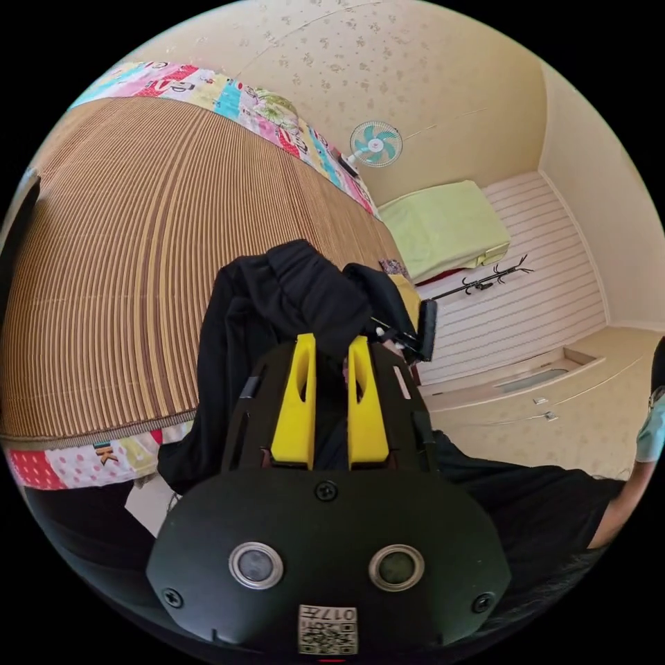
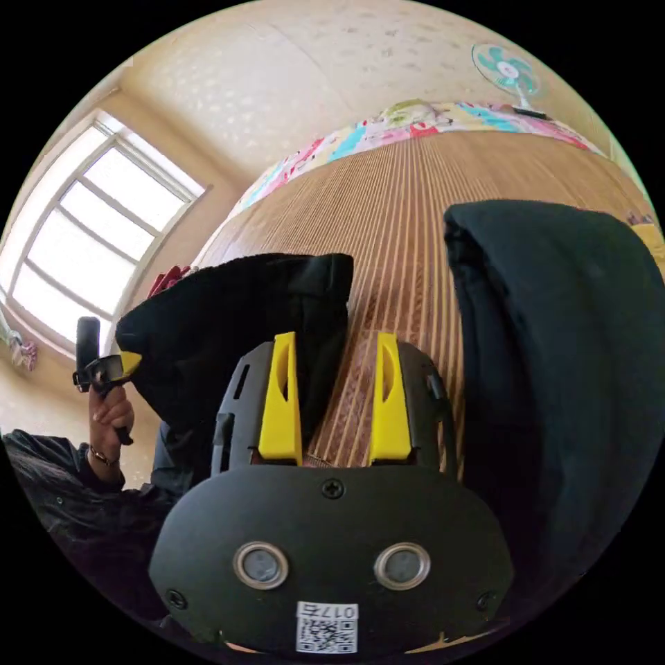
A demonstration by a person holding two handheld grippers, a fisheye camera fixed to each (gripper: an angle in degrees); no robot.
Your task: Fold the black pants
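1. The left tongs [image 1: 330,343] are clenched on the black pants [image 1: 277,305], held up above the bed.
2. The right tongs [image 2: 336,339] are released, with 1 jaw against the pants.
3. Behind lies the striped mat [image 1: 125,263].
4. A fan [image 1: 375,144] stands far off.

left tongs [image 1: 329,346]: jaws nearly together, clamping | right tongs [image 2: 336,346]: jaws apart, gripping nothing

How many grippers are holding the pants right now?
1. The left gripper is shut on the pants, bunched above the mat. The right gripper is open, with cloth beside one jaw and mat between them.
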